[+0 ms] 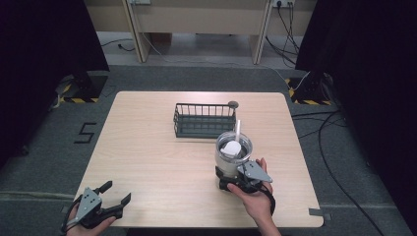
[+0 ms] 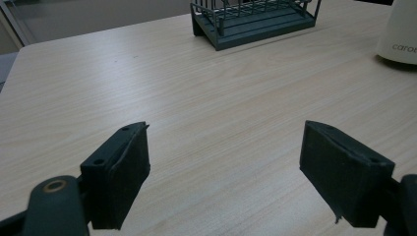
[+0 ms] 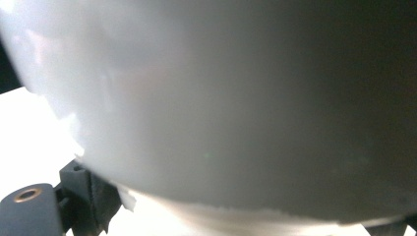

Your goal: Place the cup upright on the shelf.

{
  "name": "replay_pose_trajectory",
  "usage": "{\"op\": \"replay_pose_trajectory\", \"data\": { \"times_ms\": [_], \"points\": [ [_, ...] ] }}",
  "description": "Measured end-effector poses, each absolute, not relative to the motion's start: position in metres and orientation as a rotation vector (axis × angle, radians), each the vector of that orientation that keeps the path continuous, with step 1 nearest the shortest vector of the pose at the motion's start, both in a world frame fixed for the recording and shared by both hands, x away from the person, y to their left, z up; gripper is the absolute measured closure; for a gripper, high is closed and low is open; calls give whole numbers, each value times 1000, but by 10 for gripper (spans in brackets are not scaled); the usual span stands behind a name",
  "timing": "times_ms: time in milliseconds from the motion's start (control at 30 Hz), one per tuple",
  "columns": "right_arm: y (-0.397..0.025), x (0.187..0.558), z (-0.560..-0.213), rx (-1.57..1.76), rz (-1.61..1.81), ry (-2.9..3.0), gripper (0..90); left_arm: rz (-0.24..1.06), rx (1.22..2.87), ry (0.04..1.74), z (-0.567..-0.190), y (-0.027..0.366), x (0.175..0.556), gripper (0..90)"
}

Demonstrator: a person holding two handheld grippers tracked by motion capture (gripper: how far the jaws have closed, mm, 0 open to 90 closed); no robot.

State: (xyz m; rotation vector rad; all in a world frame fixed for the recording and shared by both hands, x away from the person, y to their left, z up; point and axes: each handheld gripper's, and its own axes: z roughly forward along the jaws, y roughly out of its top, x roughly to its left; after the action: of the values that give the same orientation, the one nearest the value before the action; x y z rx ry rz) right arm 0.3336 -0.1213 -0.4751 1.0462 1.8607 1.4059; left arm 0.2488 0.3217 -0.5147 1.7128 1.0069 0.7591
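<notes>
A light wooden table (image 1: pixel 162 162) carries a dark wire rectangular basket (image 1: pixel 204 119) toward its far middle, with a small dark round knob-like item (image 1: pixel 233 104) just beside the basket's far right corner. Nearer the person, right of centre, a white tumbler with a clear lid and white straw (image 1: pixel 233 153) stands upright. The right gripper (image 1: pixel 231 181) is pressed up against the tumbler's base, its jaws on either side of the white body; in the right gripper view the cup wall looms close and blurred, so the grip looks closed on it, though contact on the right pad is hard to confirm. The left gripper (image 2: pixel 223 167) sits at the near left corner, jaws spread wide apart, nothing between them
</notes>
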Motion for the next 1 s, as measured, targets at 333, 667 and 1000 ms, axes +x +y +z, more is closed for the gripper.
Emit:
{"op": "replay_pose_trajectory", "data": {
  "times_ms": [333,667,1000],
  "points": [
    [-120,340,-452,1017,1432,1805,103,763,1712,1010,-515,322,249,184],
    [-120,353,-429,1005,1444,1750,103,759,1710,1010,-515,322,249,186],
    [-116,369,-416,1001,1437,1740,103,759,1712,1007,-515,322,249,187]
  ]
}}
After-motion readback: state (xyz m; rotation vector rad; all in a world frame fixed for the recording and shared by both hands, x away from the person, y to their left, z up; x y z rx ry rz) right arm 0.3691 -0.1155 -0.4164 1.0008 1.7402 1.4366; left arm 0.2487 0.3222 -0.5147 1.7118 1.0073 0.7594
